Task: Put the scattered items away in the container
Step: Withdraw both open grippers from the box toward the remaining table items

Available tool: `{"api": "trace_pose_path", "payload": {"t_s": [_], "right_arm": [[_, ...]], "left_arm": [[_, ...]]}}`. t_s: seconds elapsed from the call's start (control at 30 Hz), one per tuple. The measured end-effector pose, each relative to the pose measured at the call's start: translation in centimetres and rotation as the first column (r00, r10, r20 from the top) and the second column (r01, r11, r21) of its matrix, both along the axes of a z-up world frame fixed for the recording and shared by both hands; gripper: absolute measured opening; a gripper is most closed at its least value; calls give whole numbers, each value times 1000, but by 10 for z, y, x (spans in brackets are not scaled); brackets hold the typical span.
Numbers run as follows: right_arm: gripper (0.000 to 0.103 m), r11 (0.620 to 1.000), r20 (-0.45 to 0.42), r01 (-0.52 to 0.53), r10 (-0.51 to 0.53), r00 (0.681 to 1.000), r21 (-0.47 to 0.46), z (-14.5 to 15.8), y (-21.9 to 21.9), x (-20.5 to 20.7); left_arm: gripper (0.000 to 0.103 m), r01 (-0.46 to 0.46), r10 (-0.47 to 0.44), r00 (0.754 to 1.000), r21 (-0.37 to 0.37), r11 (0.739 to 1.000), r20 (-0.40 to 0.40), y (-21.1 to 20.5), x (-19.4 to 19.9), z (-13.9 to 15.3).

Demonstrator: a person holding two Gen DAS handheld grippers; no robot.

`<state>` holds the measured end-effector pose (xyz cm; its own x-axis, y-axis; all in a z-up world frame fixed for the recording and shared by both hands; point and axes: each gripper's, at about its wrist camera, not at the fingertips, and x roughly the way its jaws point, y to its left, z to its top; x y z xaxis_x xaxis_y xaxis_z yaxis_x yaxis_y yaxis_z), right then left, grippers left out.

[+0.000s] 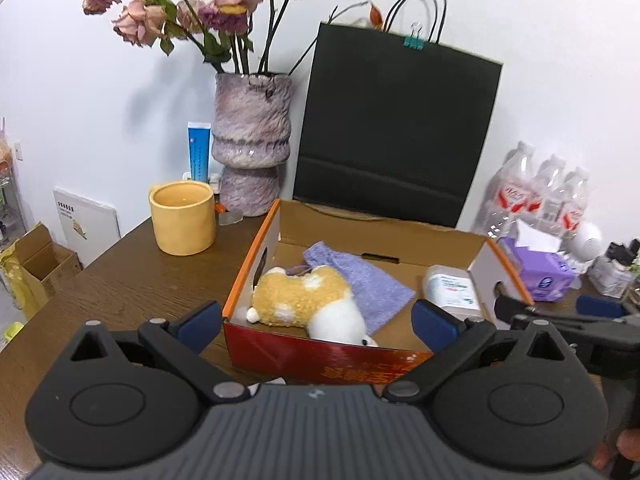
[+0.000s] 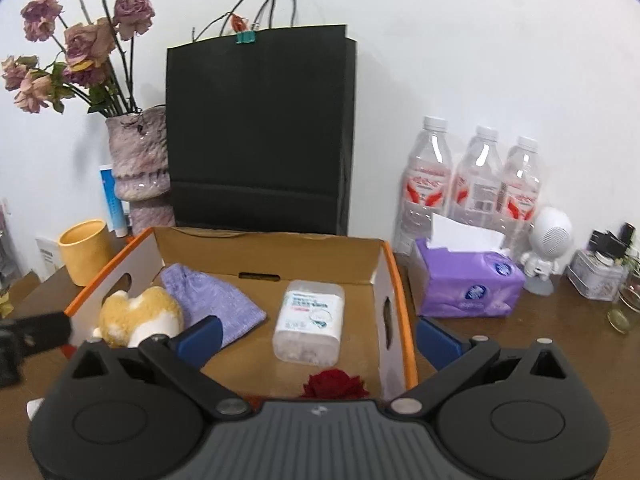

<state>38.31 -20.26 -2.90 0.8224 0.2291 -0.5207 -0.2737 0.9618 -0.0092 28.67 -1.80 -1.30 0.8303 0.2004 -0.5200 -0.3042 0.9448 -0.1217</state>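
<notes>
Cardboard box [image 2: 272, 248] on the wooden table [image 1: 120, 280] holds a plush toy [image 1: 304, 300], long axis lying left-right, beside a lilac pouch [image 2: 216, 300], a clear plastic case [image 2: 310, 320] and a red rose [image 2: 334, 384]. Black paper bag [image 2: 260, 128] stands behind the box; tissue pack [image 2: 468, 284] right of it. Labels unreadable. Left gripper [image 1: 316, 322] and right gripper [image 2: 318, 340] both spread, empty.

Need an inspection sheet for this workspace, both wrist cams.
Surface: brown wooden table, partly bare.
Job's things: open cardboard box holds plush toy, purple knit pouch, clear plastic container, red fabric flower.
Clutter: yellow mug, vase of dried roses, black paper bag, three water bottles, purple tissue pack, small white figurine.
Grippers: left gripper open, empty; right gripper open, empty.
Cables: nothing seen.
Surroundings: white wall.
</notes>
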Motion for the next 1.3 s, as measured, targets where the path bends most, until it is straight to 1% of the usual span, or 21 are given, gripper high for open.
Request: {"api": "trace_pose_path", "payload": {"t_s": [0.3,0.47,0.6,0.8,0.9,1.0,1.1,1.2,1.3], "right_arm": [[103,999,0,44,-44,999,3,2,-19,-29],[103,999,25,47,-47,999,6,10,-24,-51],[103,998,52,55,-57,997,34,17,-32,-68],[103,992,76,119,-121,990,31,25,-51,-86],[103,991,94,133,-135,986,27,29,-56,-97],[103,990,110,137,-138,984,21,32,-57,-109],[103,989,128,142,-146,981,40,31,-57,-122],[103,987,119,132,-142,983,88,23,-57,-136],[103,989,107,121,-129,986,84,17,-53,-150]], "left_arm": [[103,34,-34,999,-1,999,41,1,-37,11],[103,35,-35,998,-10,999,51,4,-54,9],[103,44,-43,998,-20,999,48,6,-67,8],[103,41,-39,995,-16,999,87,12,-90,15],[103,54,-52,995,-20,998,87,13,-101,17],[103,62,-61,994,-5,998,94,11,-112,18],[103,64,-65,991,18,998,114,8,-123,20],[103,60,-65,989,42,997,132,5,-133,22],[103,75,-82,987,57,996,139,1,-142,25]]}}
